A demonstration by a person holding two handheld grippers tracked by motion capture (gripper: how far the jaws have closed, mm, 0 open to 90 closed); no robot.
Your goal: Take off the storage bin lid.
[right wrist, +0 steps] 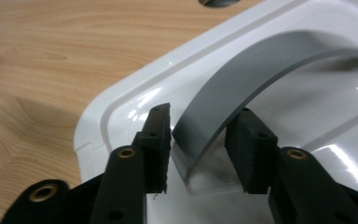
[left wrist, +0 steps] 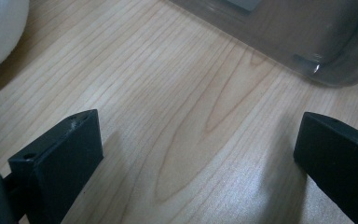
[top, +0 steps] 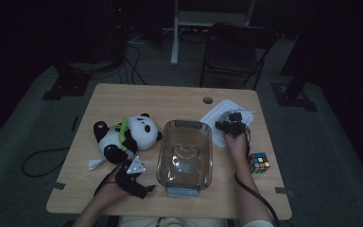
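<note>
Straddling the lid's (right wrist: 307,70) half-hidden handle (right wrist: 242,88), right gripper (right wrist: 200,144).

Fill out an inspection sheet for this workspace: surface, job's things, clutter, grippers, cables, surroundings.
Surface: light wooden table, cable hole near the far edge.
Job's things: white lid lying flat on the table, grey handle arching up; clear bin open beside it.
Clutter: panda plush at left; colour cube at right.
Grippers: right gripper open, jaws either side of the handle, a gap on each side; left gripper open over bare wood.
Cables: one trailing from each gripper; more on the floor.
Surroundings: dark room, folding chair behind.
</note>
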